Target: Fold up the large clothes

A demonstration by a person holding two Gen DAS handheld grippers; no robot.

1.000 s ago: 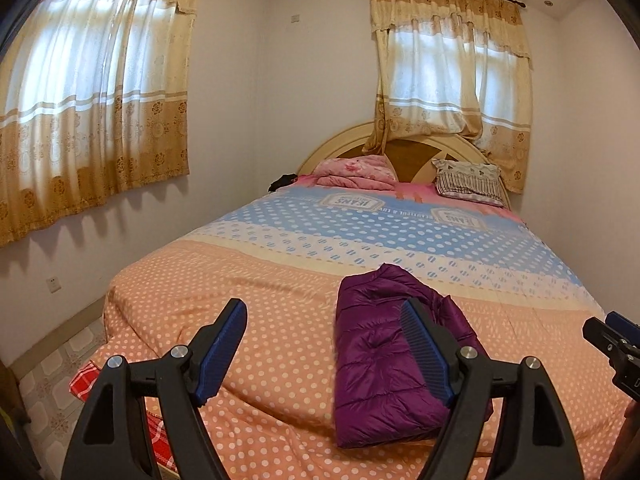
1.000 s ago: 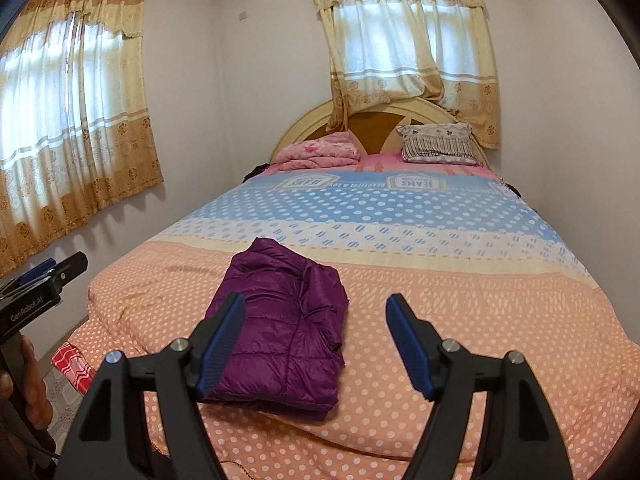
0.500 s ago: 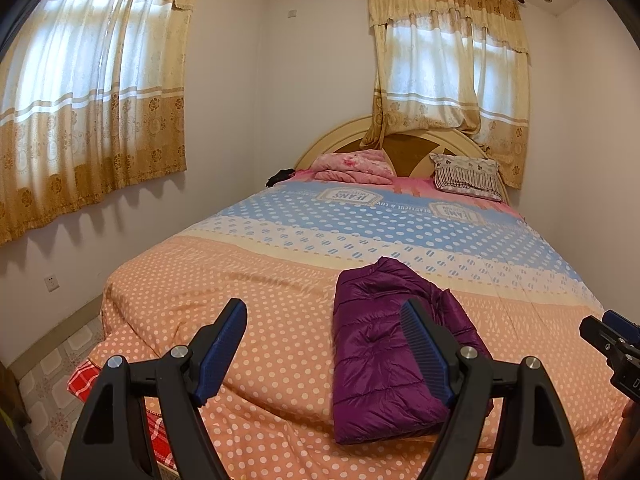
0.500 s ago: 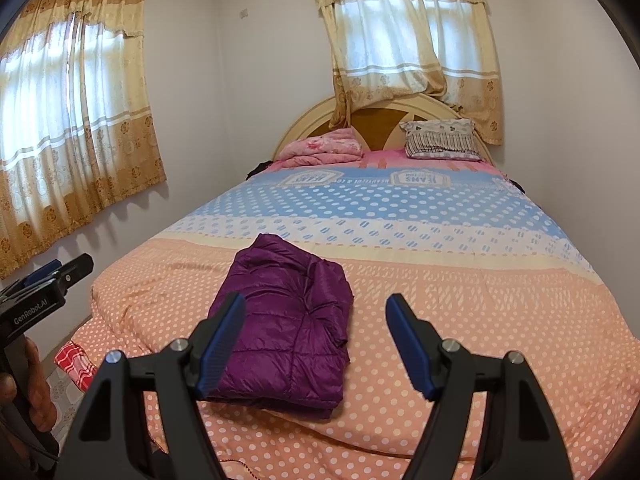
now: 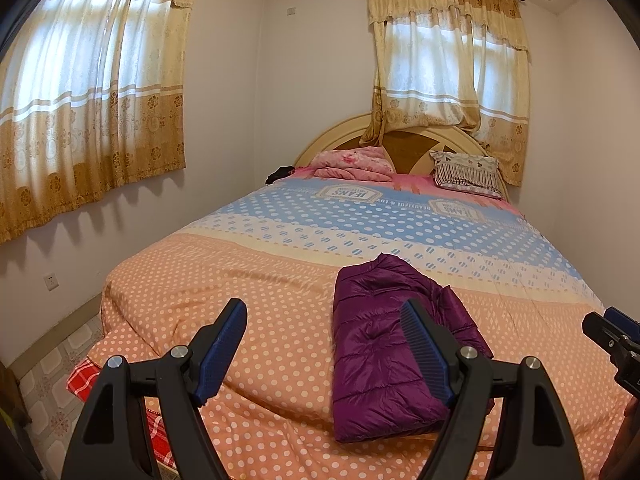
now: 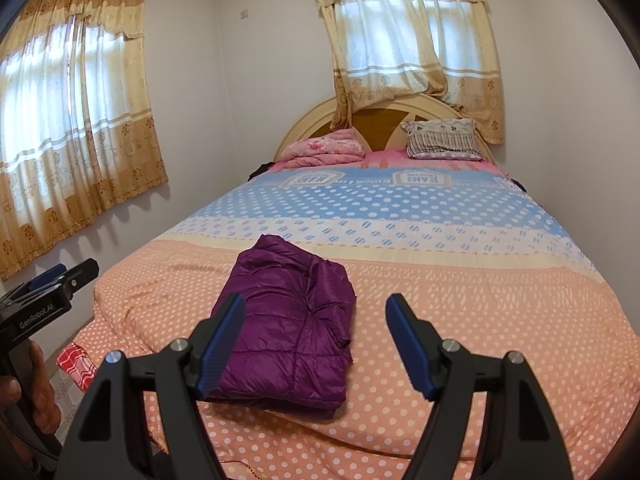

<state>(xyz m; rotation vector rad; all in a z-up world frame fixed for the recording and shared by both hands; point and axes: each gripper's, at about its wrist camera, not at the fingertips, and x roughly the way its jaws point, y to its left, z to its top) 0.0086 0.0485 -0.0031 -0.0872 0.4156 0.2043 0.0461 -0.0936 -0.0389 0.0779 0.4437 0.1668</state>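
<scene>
Curtains point(image 5: 92, 120) in gold and cream cover the window on the left wall; a second pair point(image 5: 448, 68) hangs behind the headboard point(image 5: 340, 140). Wall socket point(image 5: 51, 280) sits low on the left wall, and a red checked cloth point(image 5: 82, 378) shows at the bed's near left corner.

Left hand-held gripper point(image 5: 324, 348) hovers above the near edge of the bed point(image 5: 240, 280), jaws wide, nothing between the blue pads. In the right wrist view a hand point(image 6: 28, 392) grips its handle at the frame's left edge.

Purple jacket point(image 5: 384, 344), quilted and folded into a rough rectangle, lies on the orange polka-dot part of the bedspread, near the foot of the bed and about midway across it. Neither tool touches it.

Right hand-held gripper point(image 6: 314, 344) also stands wide and empty, held clear of the bed; the jacket point(image 6: 288, 328) shows behind its left finger.

Farther back, a bundled pink blanket point(image 5: 352, 162) and a striped pillow point(image 5: 466, 168) rest against the headboard.
</scene>
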